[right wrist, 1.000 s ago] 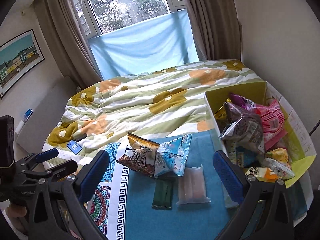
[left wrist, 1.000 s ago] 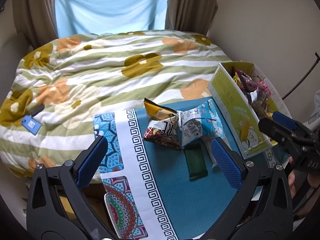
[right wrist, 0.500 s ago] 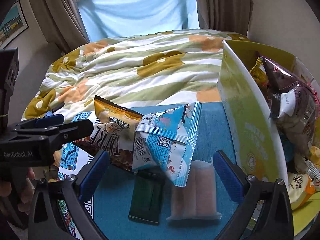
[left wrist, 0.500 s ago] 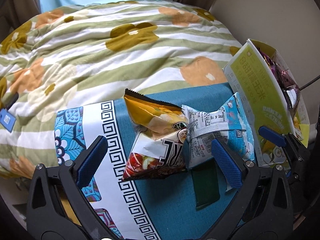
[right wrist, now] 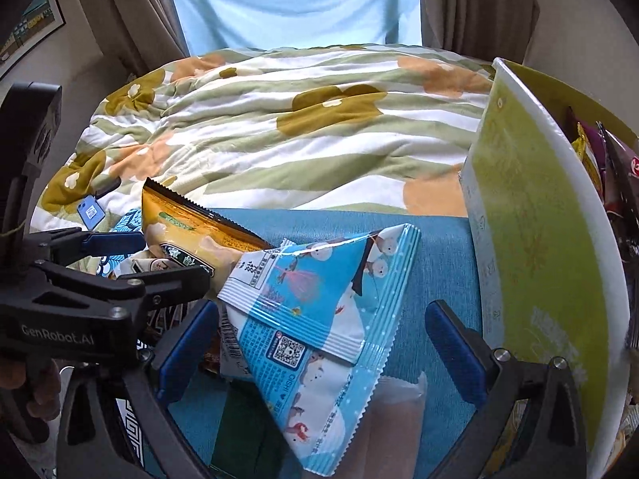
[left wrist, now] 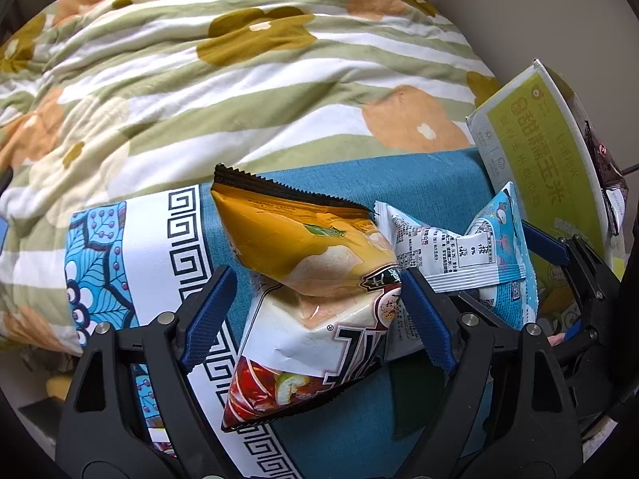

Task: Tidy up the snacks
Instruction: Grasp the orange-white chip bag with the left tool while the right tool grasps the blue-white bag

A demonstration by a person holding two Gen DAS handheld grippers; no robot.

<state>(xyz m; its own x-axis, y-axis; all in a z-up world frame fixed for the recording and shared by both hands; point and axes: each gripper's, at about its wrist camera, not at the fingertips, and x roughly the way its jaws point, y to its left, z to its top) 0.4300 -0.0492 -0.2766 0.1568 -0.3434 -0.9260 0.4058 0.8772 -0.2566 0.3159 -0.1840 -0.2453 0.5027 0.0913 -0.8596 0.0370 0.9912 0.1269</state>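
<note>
The orange bag (left wrist: 303, 247) lies on the teal cloth (left wrist: 419, 187), its serrated black top edge toward the quilt (left wrist: 239, 72), its lower part white and red with bold lettering. It sits between the blue pads of the left gripper (left wrist: 315, 311), whose jaws are closing around it — the right pad looks to be at the bag's edge, the left pad stands just clear of it, so no grip shows yet.

Overlapping the orange bag on its right is the blue bag (right wrist: 327, 315), light blue with cartoon figures, a QR code and a white nutrition panel. It lies between the pads of the right gripper (right wrist: 323, 339), which are spread wide; neither pad presses on it. Part of a dark green packet (right wrist: 239, 431) shows under the blue bag, and a clear pale pouch (right wrist: 399, 411) lies just beside it, also partly covered.

To the right stands the box (right wrist: 531, 239), yellow-green with a white rim, its near wall upright at the cloth's edge; dark and purple snack packets (right wrist: 615, 183) poke above it.

In the right wrist view the left gripper comes in from the left, a hand (right wrist: 36, 395) on its grip. The cloth's patterned border (left wrist: 179, 239) — white with a key motif — runs along the left.
</note>
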